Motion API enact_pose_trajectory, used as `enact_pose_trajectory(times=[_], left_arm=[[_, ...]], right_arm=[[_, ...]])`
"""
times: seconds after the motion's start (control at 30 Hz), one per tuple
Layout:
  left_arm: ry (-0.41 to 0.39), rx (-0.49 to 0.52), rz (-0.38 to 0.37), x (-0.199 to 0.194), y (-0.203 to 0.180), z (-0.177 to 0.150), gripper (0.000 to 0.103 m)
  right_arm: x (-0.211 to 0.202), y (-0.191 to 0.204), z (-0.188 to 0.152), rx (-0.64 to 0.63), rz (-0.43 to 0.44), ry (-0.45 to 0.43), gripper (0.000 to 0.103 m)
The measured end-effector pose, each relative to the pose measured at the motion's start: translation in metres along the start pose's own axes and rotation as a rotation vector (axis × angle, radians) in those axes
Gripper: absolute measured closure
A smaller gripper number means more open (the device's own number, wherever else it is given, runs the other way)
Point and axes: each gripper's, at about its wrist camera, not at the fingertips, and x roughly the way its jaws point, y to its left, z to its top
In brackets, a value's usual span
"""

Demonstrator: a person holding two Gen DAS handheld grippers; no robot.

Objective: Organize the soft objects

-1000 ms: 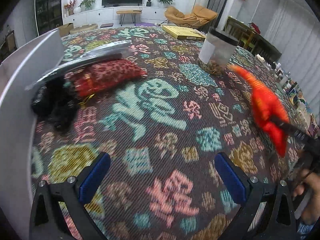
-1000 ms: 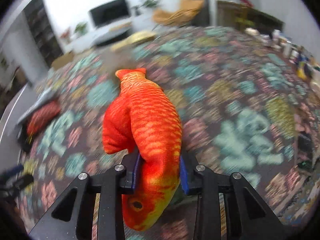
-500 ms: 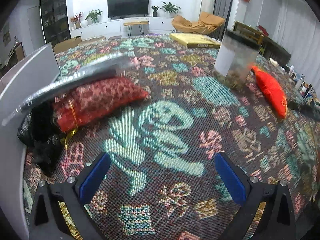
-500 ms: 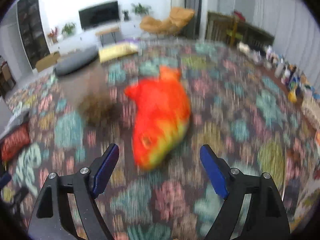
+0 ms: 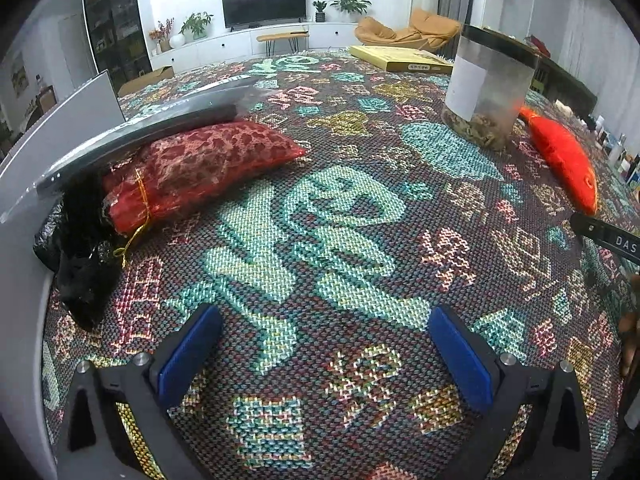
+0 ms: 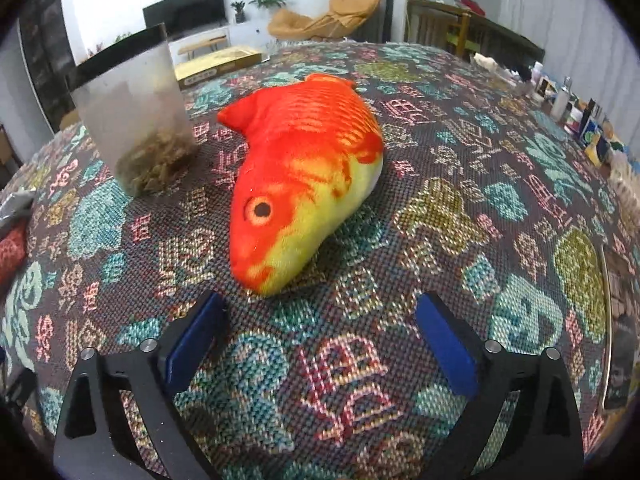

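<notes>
Patterned tablecloth (image 5: pixel 332 220): plush fish (image 6: pixel 304 176), jar (image 5: pixel 486 92), red pouch (image 5: pixel 200 168)

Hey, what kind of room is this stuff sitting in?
Most likely a home living room: a television on a low white cabinet, potted plants and an orange lounge chair behind the patterned tablecloth.

Plush fish (image 6: pixel 308 168) on coarse woven tablecloth (image 6: pixel 440 184); frosted plastic jar (image 6: pixel 136 112).

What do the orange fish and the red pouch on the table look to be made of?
Orange fish: plush fabric, apparently stuffed; fuzzy matte nap, printed scales, rounded soft body. Red pouch: seemingly sheer mesh or organza with a patterned weave, slightly glossy, cinched by a gold cord; what fills it cannot be told.
</notes>
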Motion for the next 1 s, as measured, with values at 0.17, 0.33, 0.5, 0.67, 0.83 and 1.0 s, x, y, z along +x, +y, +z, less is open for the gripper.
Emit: enact_pose_trajectory(times=[0.17,0.33,0.5,0.67,0.83,1.0], left_arm=[[-0.001,-0.002,0.003,-0.0001,0.0007,-0.0001,0.0],[-0.001,-0.002,0.007,0.0004,0.0001,0.0007,0.0],[-0.001,-0.003,0.006,0.0003,0.0004,0.0002,0.0],[-0.001,-0.003,0.006,0.0004,0.0004,0.0,0.0],[-0.001,-0.003,0.006,0.0005,0.0002,0.0001,0.0],[-0.001,-0.004,0.006,0.0006,0.0002,0.0,0.0]], right_arm=[[0.0018,0.0021,-0.001,-0.004,-0.006,-0.001,0.004],[0.0016,0.0021,-0.0009,-0.004,-0.006,-0.001,0.004],[0.0017,0.002,-0.0008,-0.004,-0.006,0.0,0.004],[0.0014,0.002,-0.0008,-0.004,-0.005,0.0,0.003],[0.001,0.002,-0.0008,-0.004,-0.005,0.0,0.003],[0.0014,0.0018,-0.0007,-0.004,-0.005,0.0,0.003]])
